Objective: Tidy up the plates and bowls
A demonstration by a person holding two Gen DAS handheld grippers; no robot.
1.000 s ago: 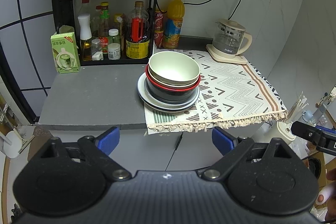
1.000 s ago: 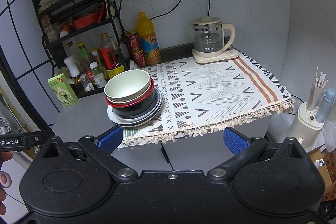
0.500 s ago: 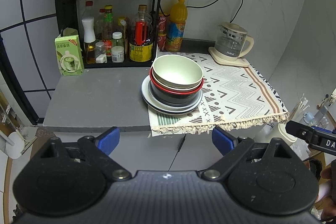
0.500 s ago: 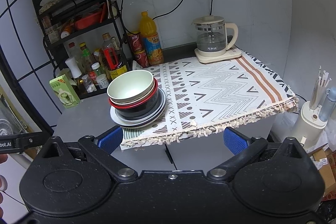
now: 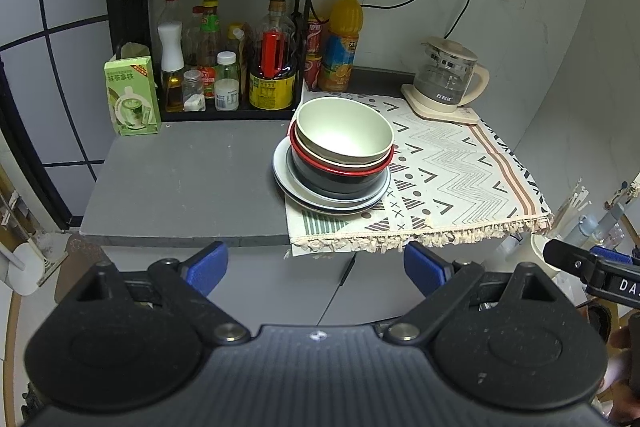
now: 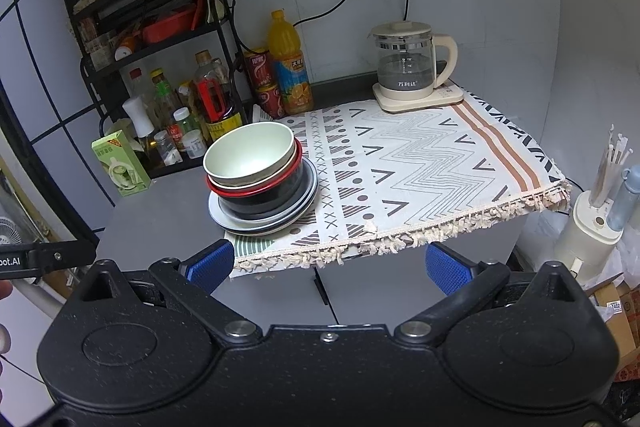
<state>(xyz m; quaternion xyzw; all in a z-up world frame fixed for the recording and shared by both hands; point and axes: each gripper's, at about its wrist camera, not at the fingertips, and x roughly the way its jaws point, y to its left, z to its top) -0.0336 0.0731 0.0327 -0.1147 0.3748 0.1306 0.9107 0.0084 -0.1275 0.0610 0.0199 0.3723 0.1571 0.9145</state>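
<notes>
Fingers of both tools stand wide apart with nothing between them: the left gripper (image 5: pixel 316 267) and the right gripper (image 6: pixel 328 267) each show blue-padded tips spread at the near edge of the grey tabletop (image 5: pixel 188 183), short of the crockery.

All the dishes sit in one nested pile, partly on the bare grey surface and partly on the left edge of the white fringed cloth with zigzag patterning (image 6: pixel 420 171). On top is a pale green round bowl (image 5: pixel 344 131), inside a red-rimmed bowl (image 5: pixel 340 167), inside a dark navy bowl (image 5: pixel 340 183), and these rest on pale blue-grey flat plates (image 5: pixel 332 199) stacked below. How many plates lie there I cannot tell.

Judged from this alone, the scene fits two stages equally: a mixed pile waiting to be sorted, or a pile already gathered and nested by size with the tools drawn back. Which one holds is not settled here, so no particular move can be named. Any lift from the pile would need a grip on a rim, since the bowls sit snugly inside each other.

Readable writing is scarce. The glass kettle on a cream base (image 6: pixel 408 67) carries small Chinese characters I cannot make out. A green carton (image 5: pixel 132 95) has Chinese print and a cup picture. An orange juice bottle (image 6: pixel 290 67) and red cans (image 6: pixel 264 79) bear Chinese labels. The neighbouring tool's arm reads "DA" in the left view and "oot.AI" in the right.
</notes>
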